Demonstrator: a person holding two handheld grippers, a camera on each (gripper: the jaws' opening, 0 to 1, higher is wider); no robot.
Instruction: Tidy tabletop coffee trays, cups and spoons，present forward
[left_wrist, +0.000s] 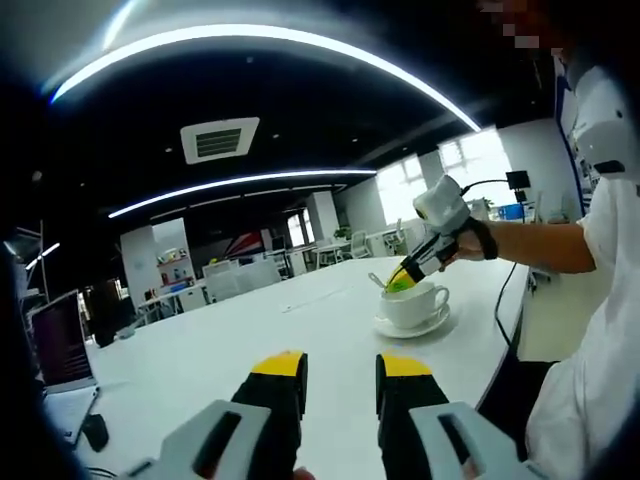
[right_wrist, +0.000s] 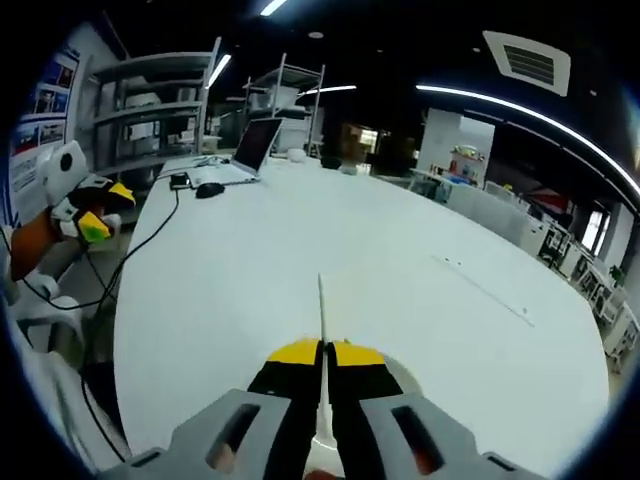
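Note:
A white coffee cup (left_wrist: 418, 302) stands on a white saucer (left_wrist: 432, 326) near the table's right edge in the left gripper view. My right gripper (left_wrist: 405, 279) hovers right over the cup's rim, and a spoon (left_wrist: 377, 282) sticks out past its yellow tips. In the right gripper view that gripper (right_wrist: 322, 352) is shut on the thin metal spoon (right_wrist: 321, 310), which points ahead across the table. My left gripper (left_wrist: 342, 368) stands open over bare table, well short of the cup, with nothing between its fingers. It also appears at far left as the left gripper (right_wrist: 98, 212).
The big white table (right_wrist: 330, 240) stretches ahead. A laptop (right_wrist: 250, 148) and a mouse (right_wrist: 210, 190) sit at its far end, with a black cable (right_wrist: 150, 240) running along the edge. The laptop (left_wrist: 60, 342) is at the left. A person's forearm (left_wrist: 530, 246) reaches in from the right.

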